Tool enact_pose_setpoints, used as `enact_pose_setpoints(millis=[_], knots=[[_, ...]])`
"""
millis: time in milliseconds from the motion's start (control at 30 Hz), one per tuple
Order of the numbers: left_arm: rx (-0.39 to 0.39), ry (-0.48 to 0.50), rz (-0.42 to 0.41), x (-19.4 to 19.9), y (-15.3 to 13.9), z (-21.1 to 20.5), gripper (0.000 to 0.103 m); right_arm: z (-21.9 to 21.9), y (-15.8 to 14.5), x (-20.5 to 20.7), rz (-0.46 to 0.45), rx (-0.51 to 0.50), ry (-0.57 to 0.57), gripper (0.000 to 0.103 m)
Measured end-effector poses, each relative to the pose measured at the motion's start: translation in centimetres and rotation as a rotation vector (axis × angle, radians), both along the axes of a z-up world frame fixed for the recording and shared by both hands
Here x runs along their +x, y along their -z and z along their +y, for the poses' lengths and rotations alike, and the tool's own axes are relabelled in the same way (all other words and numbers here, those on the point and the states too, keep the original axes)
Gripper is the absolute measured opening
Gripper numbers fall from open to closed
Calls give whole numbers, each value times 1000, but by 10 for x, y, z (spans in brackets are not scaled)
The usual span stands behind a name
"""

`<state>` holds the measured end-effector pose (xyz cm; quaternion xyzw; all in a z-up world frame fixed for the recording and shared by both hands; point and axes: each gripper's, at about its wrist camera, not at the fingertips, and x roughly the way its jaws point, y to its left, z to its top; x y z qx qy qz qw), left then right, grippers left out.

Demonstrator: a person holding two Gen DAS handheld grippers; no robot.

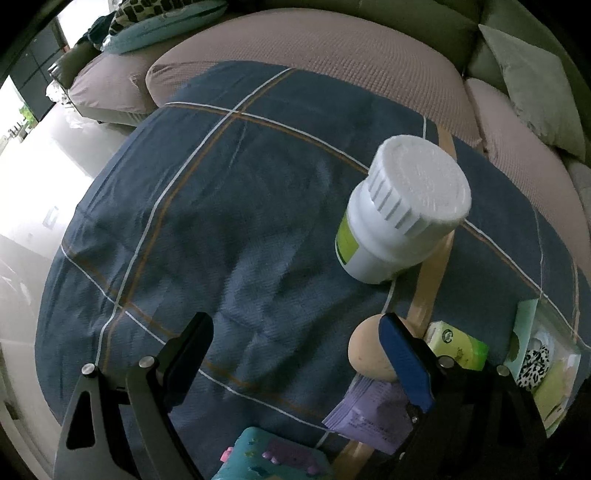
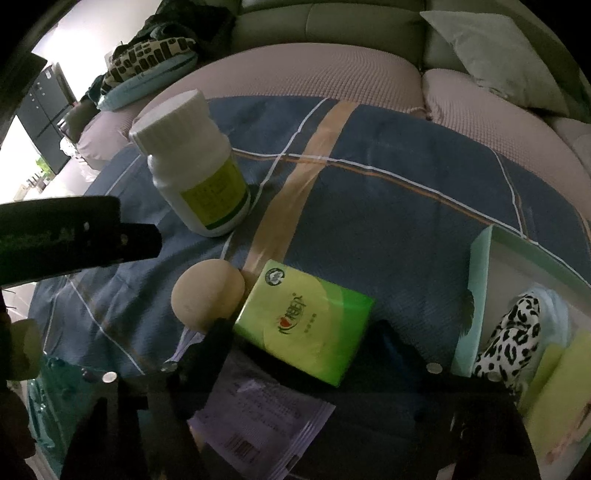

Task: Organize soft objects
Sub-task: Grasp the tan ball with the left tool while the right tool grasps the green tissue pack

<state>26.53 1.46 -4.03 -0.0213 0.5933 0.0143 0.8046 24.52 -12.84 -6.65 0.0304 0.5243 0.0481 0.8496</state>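
- Hovering over the blue plaid cloth, the left gripper has its jaws wide apart with only bare fabric between them; its blue-padded finger stands just in front of the beige ball.
- Pointing steeply down, the right gripper has its jaws apart, straddling the near edge of the green tissue pack; whether the pads touch the pack cannot be told, as the fingers are dark.
- One green tissue pack lies flat on the cloth, touching one beige ball on its left side.
- One lilac sachet lies partly under the right gripper, nearest the camera.
- One white bottle with a ribbed cap and yellow-green label stands upright beyond the ball, beside the cloth's tan stripe.
- One pale teal box sits at the right edge of the cloth; inside it lie one black-and-white spotted fabric piece and one yellow-green soft item.
- One turquoise item with pink shapes pokes in at the bottom of the left view, too cropped to name.
- The cloth drapes over a worktop set against a beige sofa, which carries one pale green cushion to the right and one teal patterned pillow to the left.
- A pale glossy floor runs off to the left toward dark cabinets.
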Motion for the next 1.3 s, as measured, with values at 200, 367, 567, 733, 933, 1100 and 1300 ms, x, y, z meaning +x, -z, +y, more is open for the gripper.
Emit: enact_pose_setpoints(millis=[200, 367, 567, 733, 933, 1100, 1300], knots=[[-7, 22, -2, 0, 1, -12, 91, -2, -1, -1, 1, 17, 13, 75], [-24, 44, 3, 0, 4, -24, 91, -8, -5, -2, -1, 25, 35, 75], [5, 79, 15, 4, 13, -43, 91, -19, -13, -6, -6, 29, 57, 75], [11, 96, 30, 7, 20, -54, 91, -29, -21, -12, -16, 37, 72, 75], [-14, 106, 27, 14, 24, -62, 91, -38, -31, -19, -35, 38, 77, 75], [-7, 112, 42, 20, 33, -73, 86, -46, -35, -23, -36, 58, 88, 75], [-12, 110, 67, 19, 42, -78, 78, -48, -36, -25, -38, 57, 93, 75]])
